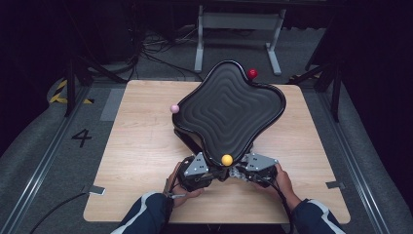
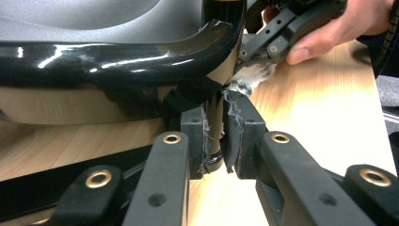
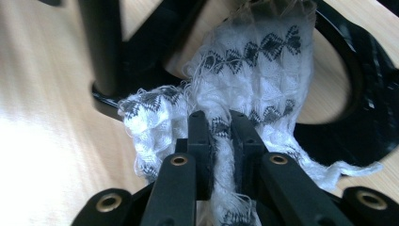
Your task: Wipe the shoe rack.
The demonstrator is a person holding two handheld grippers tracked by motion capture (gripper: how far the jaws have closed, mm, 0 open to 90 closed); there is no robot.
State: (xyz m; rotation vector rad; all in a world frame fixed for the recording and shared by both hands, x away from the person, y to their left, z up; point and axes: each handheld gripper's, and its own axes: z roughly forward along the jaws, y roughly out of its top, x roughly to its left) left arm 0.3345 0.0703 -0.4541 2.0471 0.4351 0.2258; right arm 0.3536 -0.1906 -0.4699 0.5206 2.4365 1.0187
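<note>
High view: a person is working two grippers at the near edge of a wooden table [image 1: 146, 146], centre-bottom of frame. A black wavy tray [image 1: 229, 109], four-lobed and ribbed inside, is standing on a stand at frame centre, tilted toward the camera. A yellow ball [image 1: 227, 159] is sitting at its low lobe, a pink ball [image 1: 174, 108] at the left edge, a red ball [image 1: 252, 73] at the upper right. The left gripper [image 1: 214, 171] and right gripper [image 1: 238, 171] are meeting just below the yellow ball, w/ a bit of white cloth [image 1: 235, 174] between them.

Left gripper view: the jaws are standing nearly together at lower centre, pinching a thin black post [image 2: 215, 136] of the tray's stand, under the glossy rim filling the upper left. The other hand [image 2: 348, 23] and its tool are showing at upper right, w/ frayed white cloth beside them.

Right gripper view: the jaws are clamped on the cloth at centre frame; white knit w/ a black diamond pattern, edges ragged, draped over the stand's black base ring [image 3: 367, 108].

Handling, as a judgement: the cloth looks soft, light and fray-prone, so a bunched fold is the safest hold; the tray looks stiff, slick and tippy, better steadied at the post. The high view gives the balls & layout; the gripper views give the actual grips.
</note>
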